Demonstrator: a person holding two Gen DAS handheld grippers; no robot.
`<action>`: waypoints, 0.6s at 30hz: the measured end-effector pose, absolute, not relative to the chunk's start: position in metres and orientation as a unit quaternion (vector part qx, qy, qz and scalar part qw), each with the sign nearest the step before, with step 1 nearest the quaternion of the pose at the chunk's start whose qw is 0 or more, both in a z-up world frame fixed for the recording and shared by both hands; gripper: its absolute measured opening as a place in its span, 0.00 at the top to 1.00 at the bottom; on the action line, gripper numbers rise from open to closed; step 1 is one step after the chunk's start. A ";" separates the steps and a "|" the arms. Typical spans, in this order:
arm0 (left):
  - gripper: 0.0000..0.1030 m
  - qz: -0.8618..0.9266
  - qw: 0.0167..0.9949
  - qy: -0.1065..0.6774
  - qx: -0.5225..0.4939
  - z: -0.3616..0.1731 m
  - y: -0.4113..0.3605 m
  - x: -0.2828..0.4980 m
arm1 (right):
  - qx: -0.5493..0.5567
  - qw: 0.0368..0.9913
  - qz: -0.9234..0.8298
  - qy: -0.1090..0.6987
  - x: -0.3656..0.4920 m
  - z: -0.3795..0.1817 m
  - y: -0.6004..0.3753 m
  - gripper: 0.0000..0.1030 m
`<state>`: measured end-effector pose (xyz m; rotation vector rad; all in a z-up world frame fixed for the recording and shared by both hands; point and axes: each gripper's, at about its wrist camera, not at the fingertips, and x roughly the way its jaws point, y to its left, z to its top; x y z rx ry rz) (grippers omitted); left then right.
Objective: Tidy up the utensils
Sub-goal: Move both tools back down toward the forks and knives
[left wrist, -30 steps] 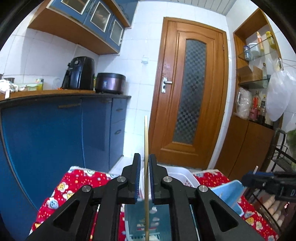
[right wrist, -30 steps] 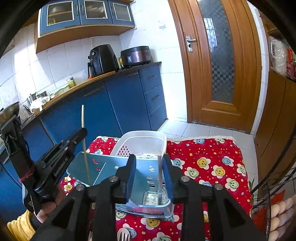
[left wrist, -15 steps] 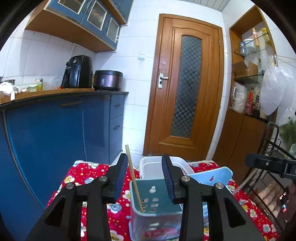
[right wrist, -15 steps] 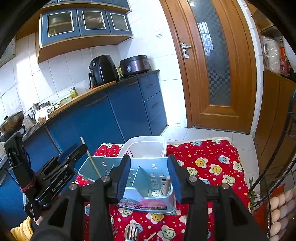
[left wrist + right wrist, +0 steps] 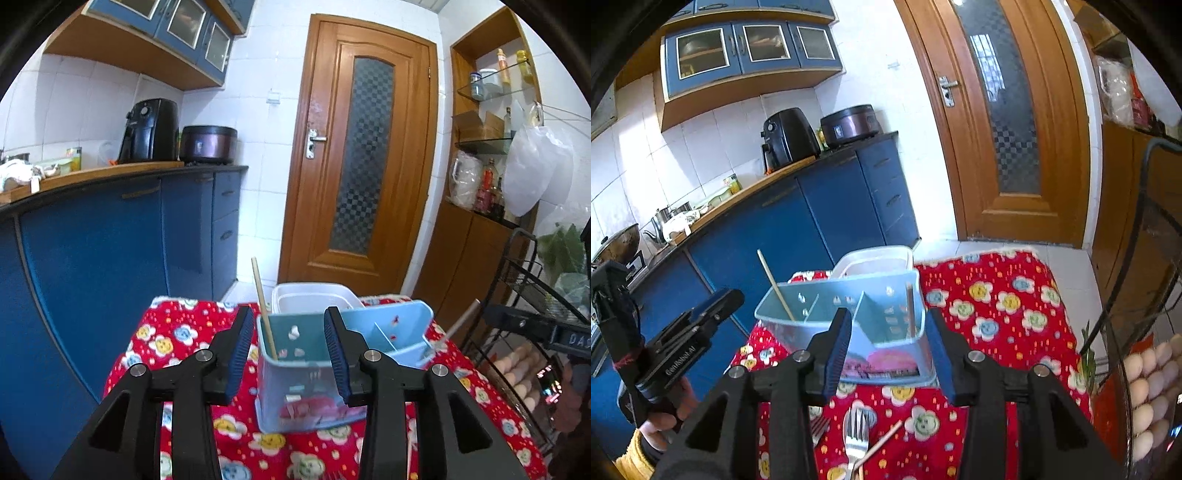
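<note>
A light blue divided utensil holder (image 5: 317, 373) (image 5: 849, 317) stands on the red flowered cloth. One wooden chopstick (image 5: 264, 308) (image 5: 775, 286) leans in its left compartment. Another chopstick (image 5: 910, 308) (image 5: 460, 325) stands in its right compartment. My left gripper (image 5: 290, 356) is open and empty just in front of the holder; it also shows in the right wrist view (image 5: 716, 308). My right gripper (image 5: 888, 347) is open and empty, close above the holder's near side. A metal fork (image 5: 857, 432) and a loose chopstick (image 5: 877, 445) lie on the cloth below it.
A white plastic basket (image 5: 312, 295) (image 5: 875, 258) stands right behind the holder. Blue kitchen cabinets (image 5: 110, 251) run along the left. A black wire rack with eggs (image 5: 1148, 387) stands at the right. A wooden door (image 5: 365, 162) is behind.
My left gripper let go of the chopstick, which now leans in the holder's left compartment. Both grippers opened wider and drew back from the holder.
</note>
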<state>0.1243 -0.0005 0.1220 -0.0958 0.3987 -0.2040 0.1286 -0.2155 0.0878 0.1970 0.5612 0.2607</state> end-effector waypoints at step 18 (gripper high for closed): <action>0.61 -0.115 0.952 0.280 -0.040 0.086 0.000 0.082 | 0.127 0.921 0.127 0.345 0.095 0.031 -0.216 0.56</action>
